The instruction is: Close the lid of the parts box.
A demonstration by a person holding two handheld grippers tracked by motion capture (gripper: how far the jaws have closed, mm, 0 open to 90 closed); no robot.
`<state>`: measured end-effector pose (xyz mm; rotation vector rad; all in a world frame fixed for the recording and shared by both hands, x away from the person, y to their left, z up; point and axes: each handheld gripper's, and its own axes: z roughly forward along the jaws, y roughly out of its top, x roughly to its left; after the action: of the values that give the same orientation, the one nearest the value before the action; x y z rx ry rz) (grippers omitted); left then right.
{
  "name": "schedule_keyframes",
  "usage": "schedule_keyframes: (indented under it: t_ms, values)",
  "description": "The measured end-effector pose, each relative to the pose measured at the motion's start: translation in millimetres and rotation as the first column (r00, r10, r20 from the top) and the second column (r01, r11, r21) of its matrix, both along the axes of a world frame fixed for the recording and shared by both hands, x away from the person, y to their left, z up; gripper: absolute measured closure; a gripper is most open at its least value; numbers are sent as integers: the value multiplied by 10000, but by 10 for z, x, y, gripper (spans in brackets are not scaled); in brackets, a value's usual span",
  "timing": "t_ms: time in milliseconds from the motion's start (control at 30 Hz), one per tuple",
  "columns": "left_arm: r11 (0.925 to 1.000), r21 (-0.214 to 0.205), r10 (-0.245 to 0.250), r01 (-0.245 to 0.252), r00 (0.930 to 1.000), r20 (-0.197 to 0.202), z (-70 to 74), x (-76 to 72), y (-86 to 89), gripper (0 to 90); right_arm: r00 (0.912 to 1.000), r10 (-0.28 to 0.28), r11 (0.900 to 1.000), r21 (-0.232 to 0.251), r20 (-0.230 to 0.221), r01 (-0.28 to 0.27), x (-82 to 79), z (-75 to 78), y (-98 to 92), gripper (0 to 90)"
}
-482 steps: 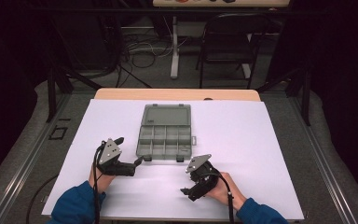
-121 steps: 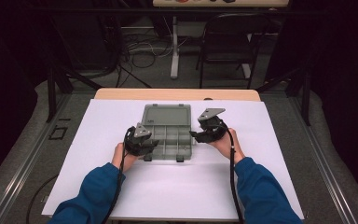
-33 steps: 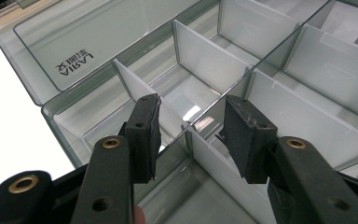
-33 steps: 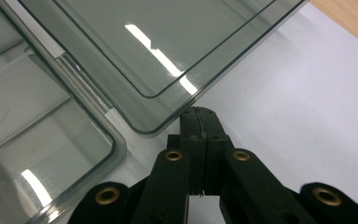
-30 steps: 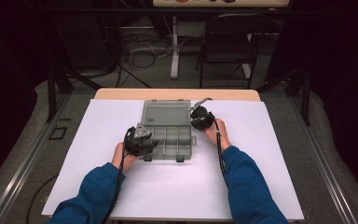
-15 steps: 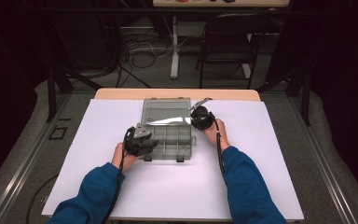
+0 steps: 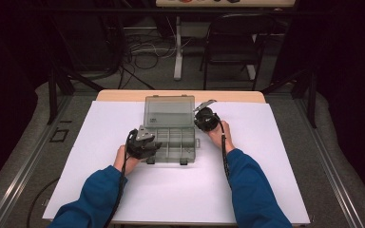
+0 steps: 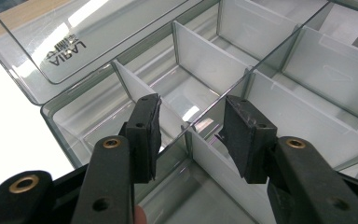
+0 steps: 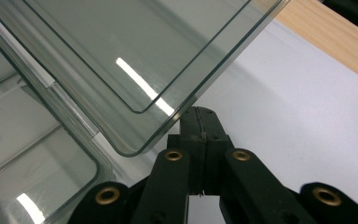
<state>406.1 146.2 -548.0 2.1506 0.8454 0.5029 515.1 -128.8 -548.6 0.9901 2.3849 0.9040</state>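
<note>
The clear box is sitting in the middle of the white sheet, so you are having lots of open room on both sides and in front. Its open lid is blocking the back. Thin walls are splitting the inside into small spaces.

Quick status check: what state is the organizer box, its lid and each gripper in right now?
Organizer box: on the white sheet, compartments look empty.
Lid: open, hinged back, right edge resting on the right gripper's tips.
Left gripper: jaws apart, straddling a divider wall at the box's near left; contact unclear.
Right gripper: shut, under the lid's corner.
</note>
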Motion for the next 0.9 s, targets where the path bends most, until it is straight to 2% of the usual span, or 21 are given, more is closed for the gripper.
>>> schedule_keyframes:
  t_ms: [133,267,300,433,600,900]
  values:
    - [10000,-8,3,-3,10000,-8,-1,-1,1,569,9999,-171,9997,158,23,171,-20,12,2,900]
    - [10000,-4,-3,3,10000,-8,0,-1,2,569,9994,25,9997,258,332,-34,-8,19,-8,900]
    - [10000,-5,0,0,10000,-6,0,-2,2,569,9995,11,9999,114,308,-15,-14,37,-13,900]
    - [10000,-8,-18,18,10000,-19,1,-1,3,569,9991,-81,9995,295,420,68,-30,59,-14,900]
    - [10000,-19,-11,11,10000,-14,0,-2,3,569,9974,29,9996,274,719,-49,-31,87,-27,900]
    - [10000,-25,-11,11,10000,-10,0,-3,5,568,9952,-27,9990,442,977,-16,-54,125,-33,900]
